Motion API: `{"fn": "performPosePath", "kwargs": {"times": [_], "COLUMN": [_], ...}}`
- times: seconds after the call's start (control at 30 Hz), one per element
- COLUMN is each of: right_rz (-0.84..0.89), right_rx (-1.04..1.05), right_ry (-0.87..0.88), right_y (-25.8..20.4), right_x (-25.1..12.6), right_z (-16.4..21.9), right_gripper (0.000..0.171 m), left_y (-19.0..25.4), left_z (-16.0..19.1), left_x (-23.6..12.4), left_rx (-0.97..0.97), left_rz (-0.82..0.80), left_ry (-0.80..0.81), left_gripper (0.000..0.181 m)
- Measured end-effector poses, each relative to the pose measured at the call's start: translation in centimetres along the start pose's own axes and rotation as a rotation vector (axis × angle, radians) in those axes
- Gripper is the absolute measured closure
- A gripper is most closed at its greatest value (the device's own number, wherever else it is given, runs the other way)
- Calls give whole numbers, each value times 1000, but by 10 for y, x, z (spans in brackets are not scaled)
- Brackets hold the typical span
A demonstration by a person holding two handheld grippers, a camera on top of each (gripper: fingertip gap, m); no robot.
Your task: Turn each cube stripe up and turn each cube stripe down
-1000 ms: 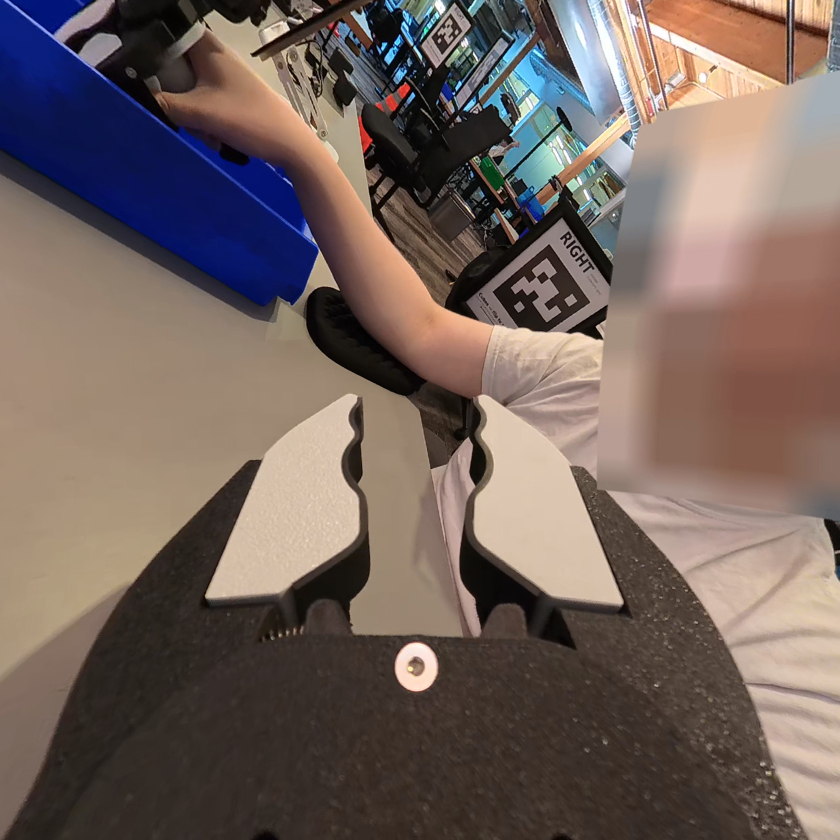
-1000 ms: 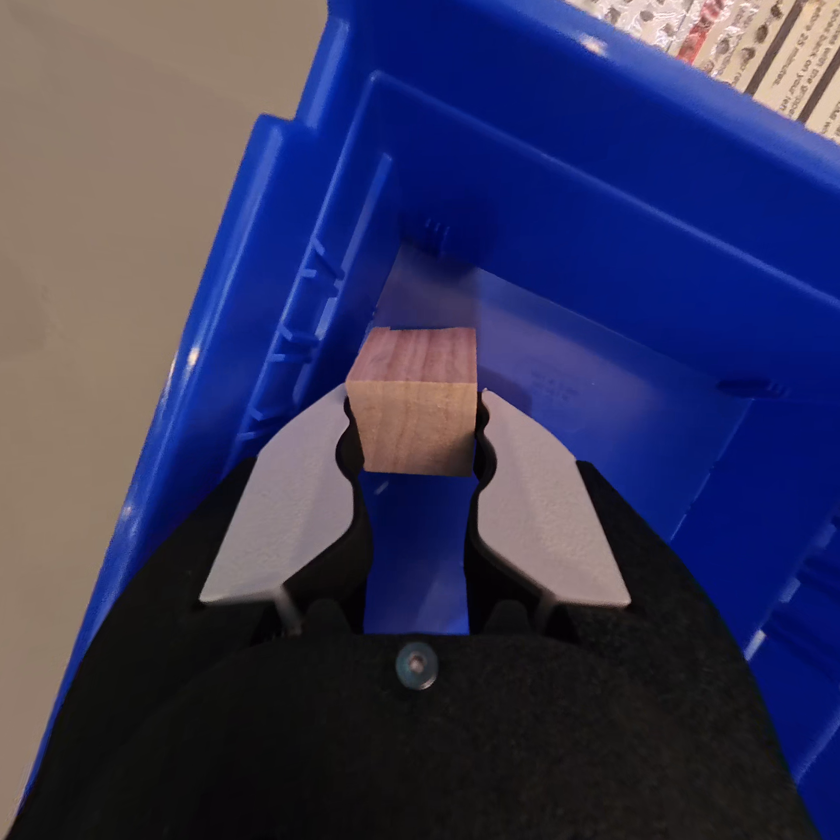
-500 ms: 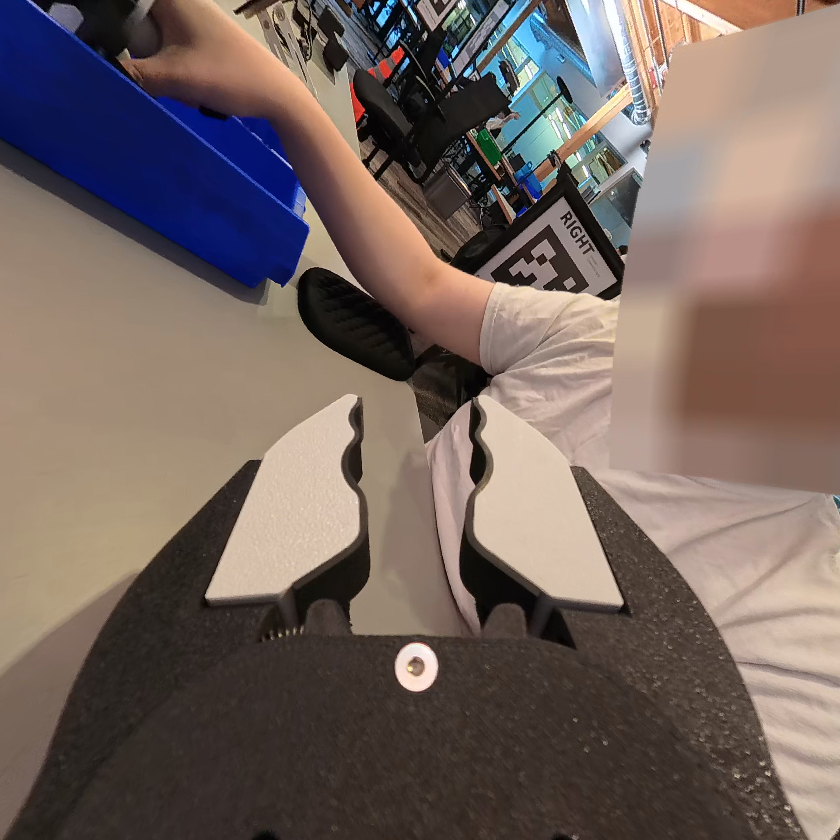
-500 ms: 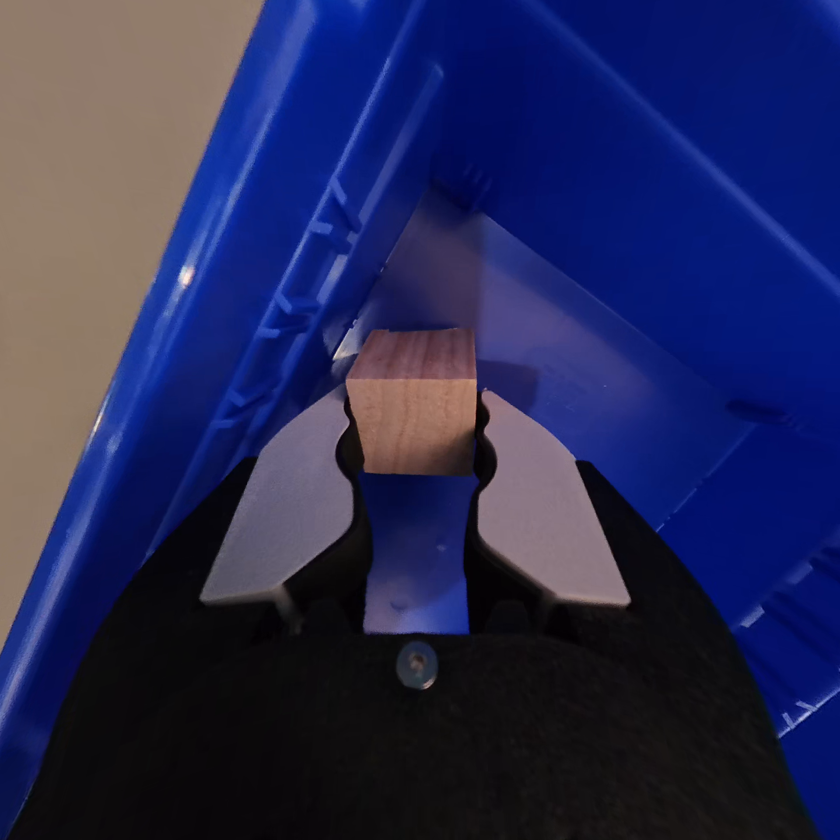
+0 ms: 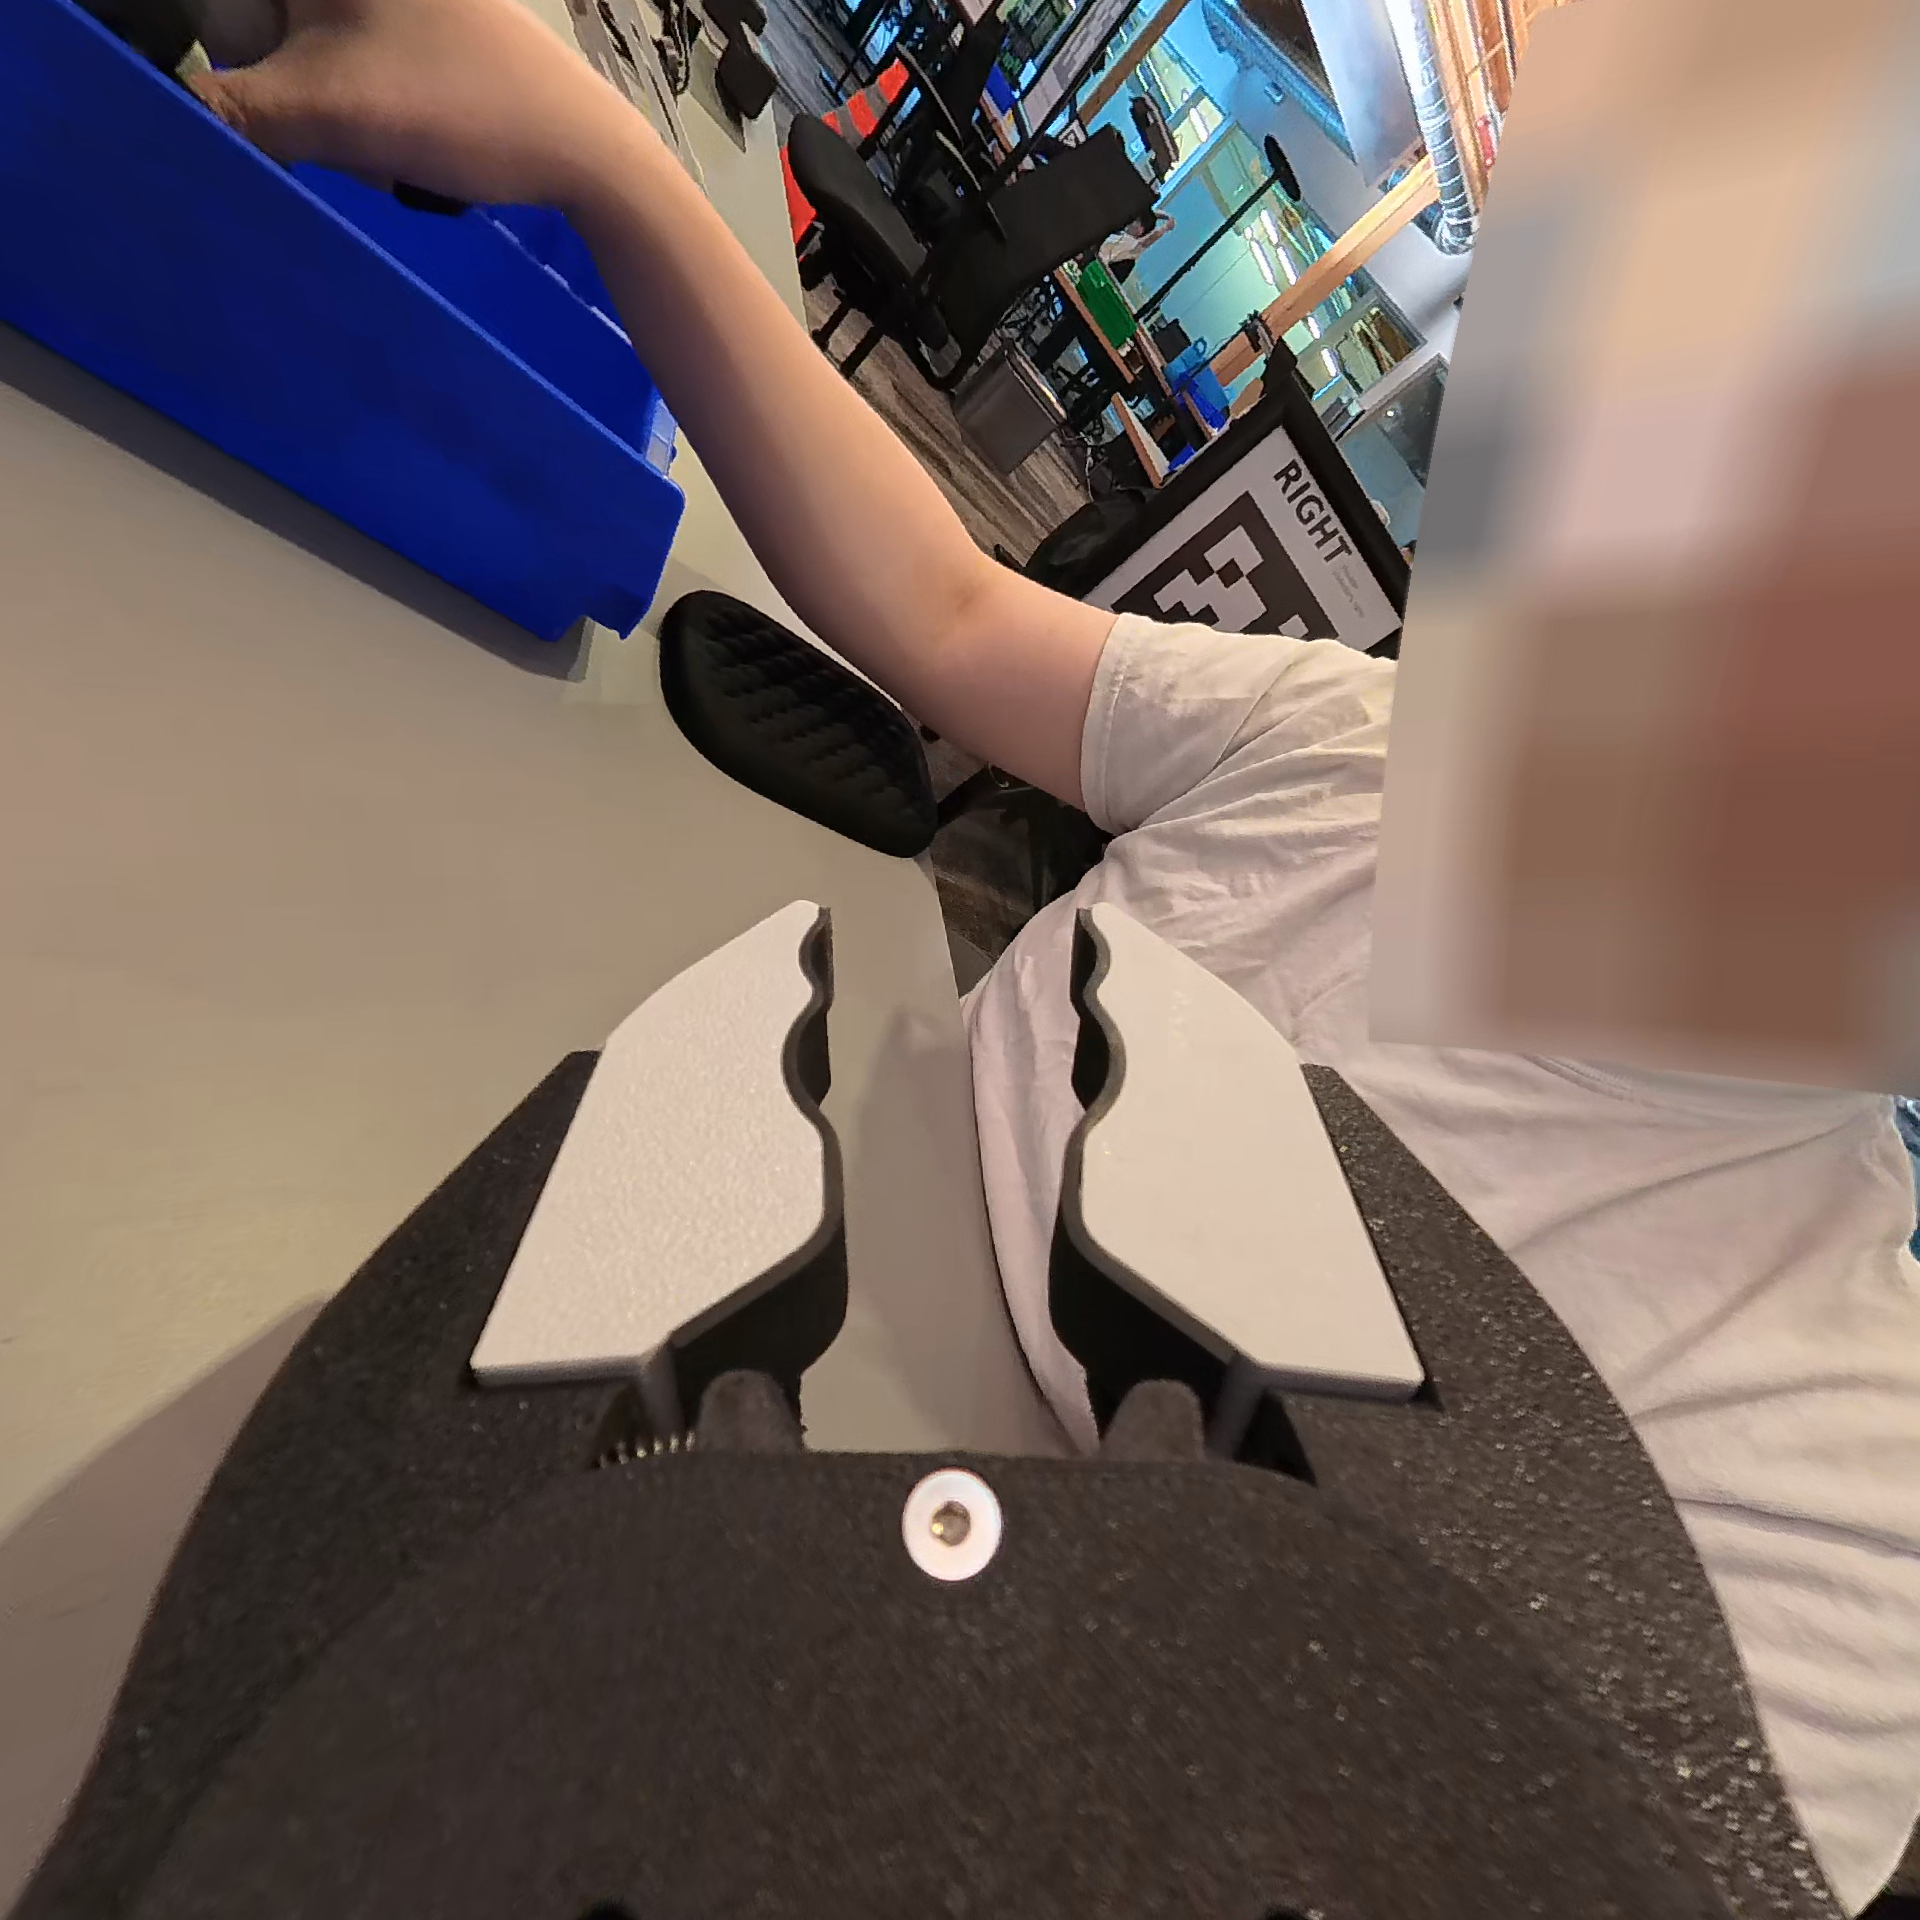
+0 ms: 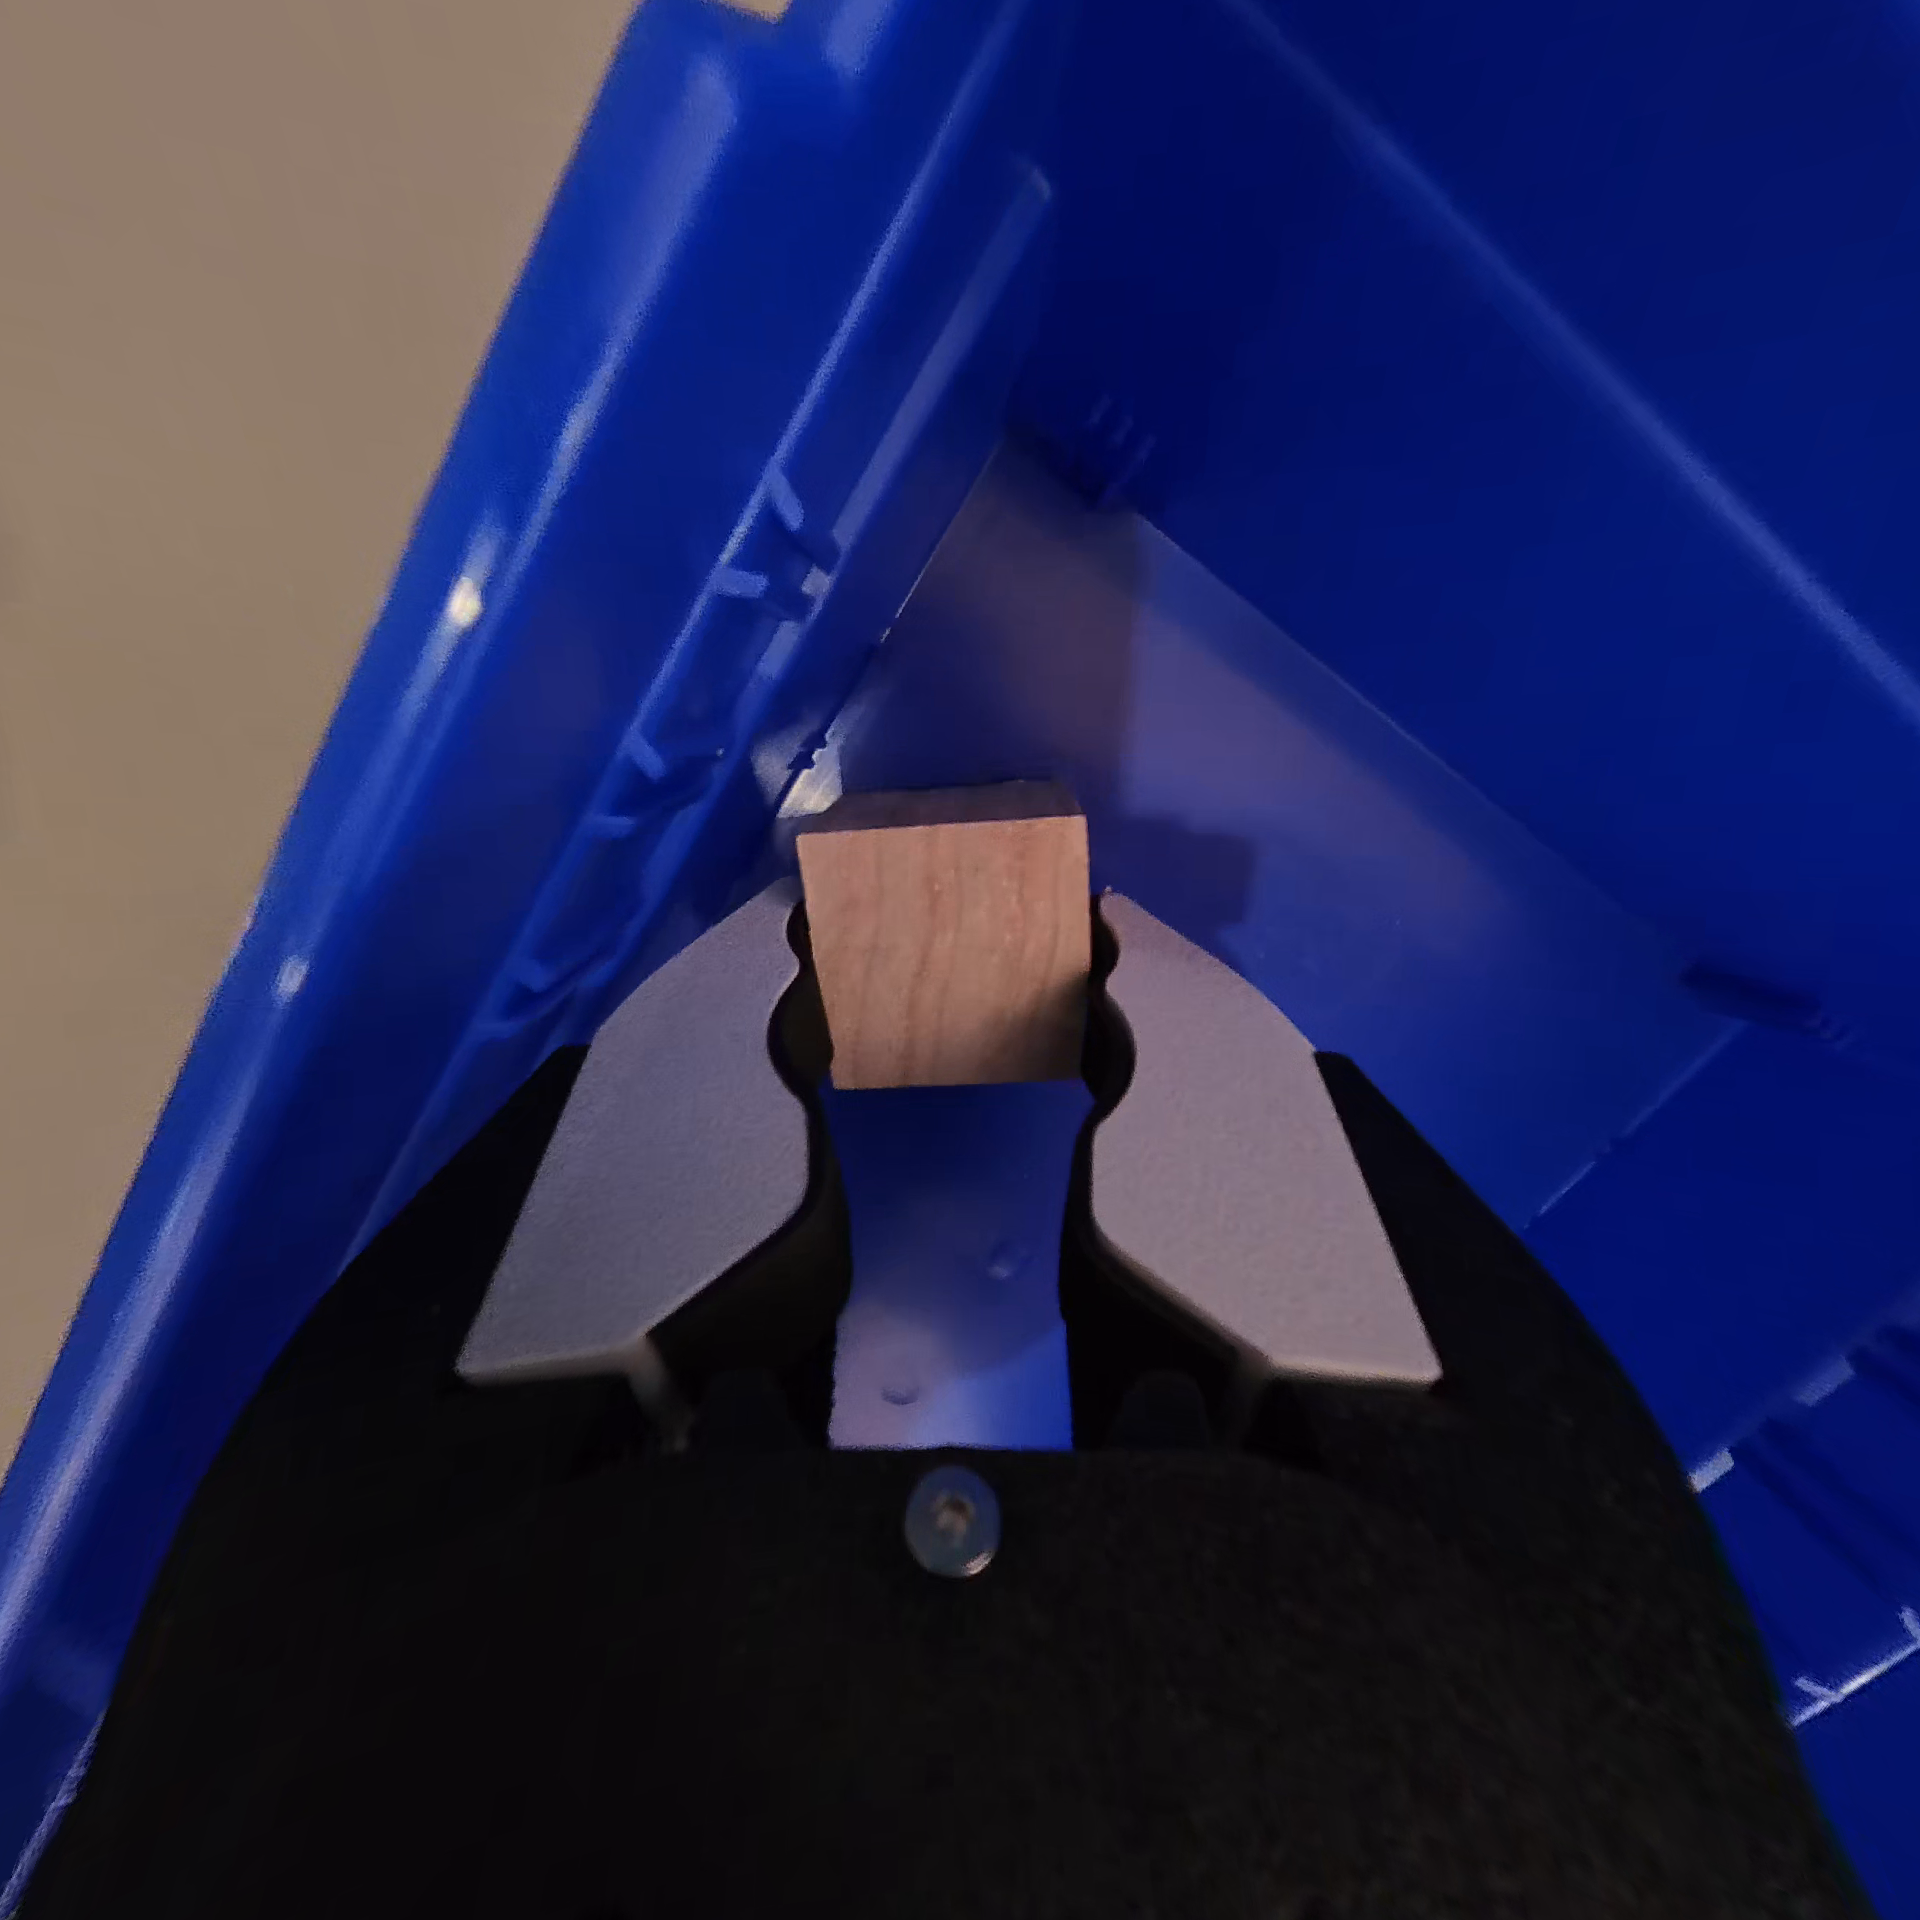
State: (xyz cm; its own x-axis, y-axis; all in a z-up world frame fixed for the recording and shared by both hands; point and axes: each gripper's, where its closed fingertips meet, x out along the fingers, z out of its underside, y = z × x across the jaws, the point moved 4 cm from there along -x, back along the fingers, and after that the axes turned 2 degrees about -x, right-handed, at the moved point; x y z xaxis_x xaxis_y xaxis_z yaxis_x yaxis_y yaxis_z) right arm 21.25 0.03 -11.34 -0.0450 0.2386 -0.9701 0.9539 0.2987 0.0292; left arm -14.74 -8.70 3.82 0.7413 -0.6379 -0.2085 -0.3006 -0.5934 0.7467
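Observation:
My right gripper (image 6: 951, 914) is shut on a plain wooden cube (image 6: 945, 945) and holds it low inside a blue plastic bin (image 6: 1455, 520), close to the inner corner of its floor. No stripe shows on the cube's visible faces. My left gripper (image 5: 951, 925) is open and empty, above the grey table (image 5: 260, 935) near its edge, pointing toward the person. In the left wrist view the bin (image 5: 343, 343) sits at the far left, with the person's arm (image 5: 790, 416) reaching into it.
A black padded chair armrest (image 5: 800, 727) sits just past the table edge. The person in a white shirt (image 5: 1455, 1195) sits close to the left gripper. A black-and-white marker board (image 5: 1268, 571) and office chairs stand behind.
The right gripper has gone deeper into the bin corner with the cube and tilted, so more of the cube's top face shows. The left gripper has shifted slightly; the bin appears farther left.

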Motion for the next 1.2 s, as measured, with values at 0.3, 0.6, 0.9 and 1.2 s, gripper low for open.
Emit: {"fn": "performPosePath", "kwargs": {"times": [0.3,0.6,0.9,1.2], "right_rz": [-34,-34,-26,-42], "right_rx": [-2,-26,-86,-311], "right_ry": [4,-2,47,51], "right_y": [1,2,8,9], "right_x": [0,2,-11,-11], "right_z": [0,0,0,6], "right_gripper": [125,124,118,126], "left_y": [-1,-1,-1,-4], "left_z": [0,1,3,6], "left_x": [-1,1,3,7], "left_rx": [0,0,-10,-20], "left_rz": [0,3,7,11], "left_ry": [-1,-11,-32,-56], "left_gripper": [138,138,138,138]}}
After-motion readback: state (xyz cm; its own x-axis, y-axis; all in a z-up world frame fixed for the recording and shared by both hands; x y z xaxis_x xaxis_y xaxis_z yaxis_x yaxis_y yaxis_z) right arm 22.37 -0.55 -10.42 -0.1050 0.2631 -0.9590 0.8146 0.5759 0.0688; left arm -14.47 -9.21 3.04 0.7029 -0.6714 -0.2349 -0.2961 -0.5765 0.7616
